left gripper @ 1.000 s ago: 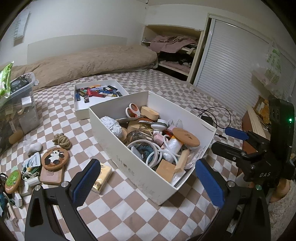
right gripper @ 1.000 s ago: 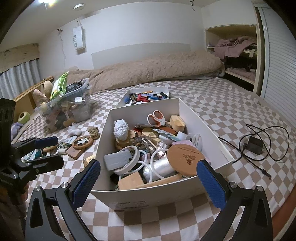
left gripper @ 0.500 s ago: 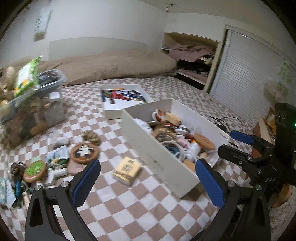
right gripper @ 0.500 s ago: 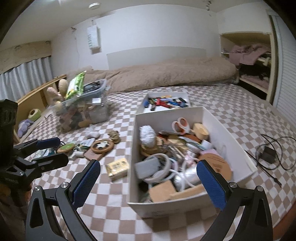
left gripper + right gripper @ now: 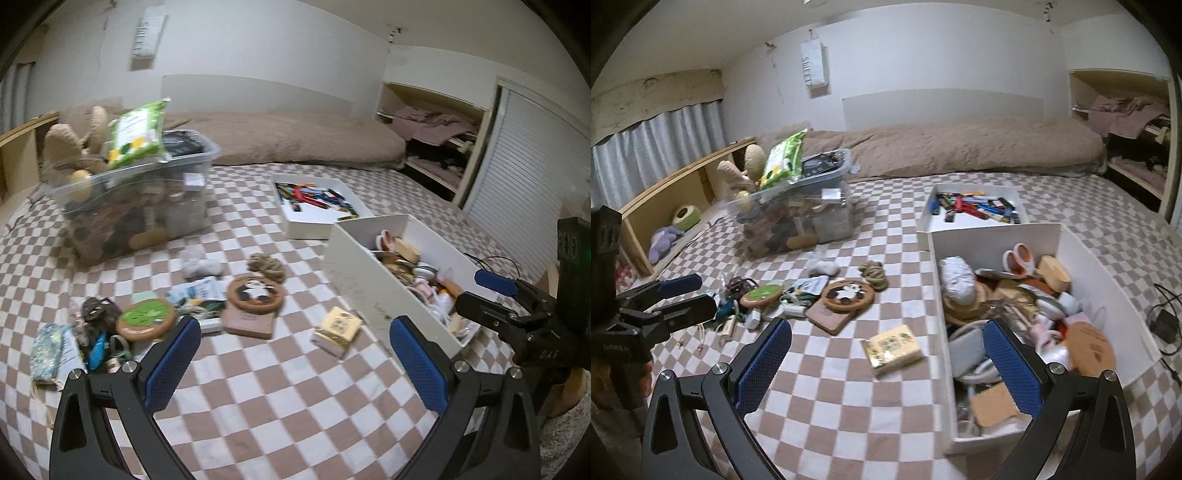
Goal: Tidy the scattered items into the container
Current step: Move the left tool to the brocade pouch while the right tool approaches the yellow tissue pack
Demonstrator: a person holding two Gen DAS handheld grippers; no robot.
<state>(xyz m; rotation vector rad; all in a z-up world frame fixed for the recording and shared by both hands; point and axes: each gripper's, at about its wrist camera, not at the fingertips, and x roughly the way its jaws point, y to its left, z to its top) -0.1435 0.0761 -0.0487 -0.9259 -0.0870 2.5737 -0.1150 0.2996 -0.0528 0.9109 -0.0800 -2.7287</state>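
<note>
Approaching the yellow packet (image 5: pixel 894 350) beside the white box (image 5: pixel 1071 236), both hand-held grippers, left (image 5: pixel 295 363) and right (image 5: pixel 888 365), gape empty; next, grasp it.

Both cameras now face further left of the white box (image 5: pixel 997 236) than a second ago. The left gripper (image 5: pixel 295 360) sits off the box's near corner, over checkered cloth (image 5: pixel 258 398), and the right gripper (image 5: pixel 888 363) straddles the box's left wall. The yellow packet (image 5: pixel 892 349) and panda coaster (image 5: pixel 847 291) left of the box come fully into view.
</note>
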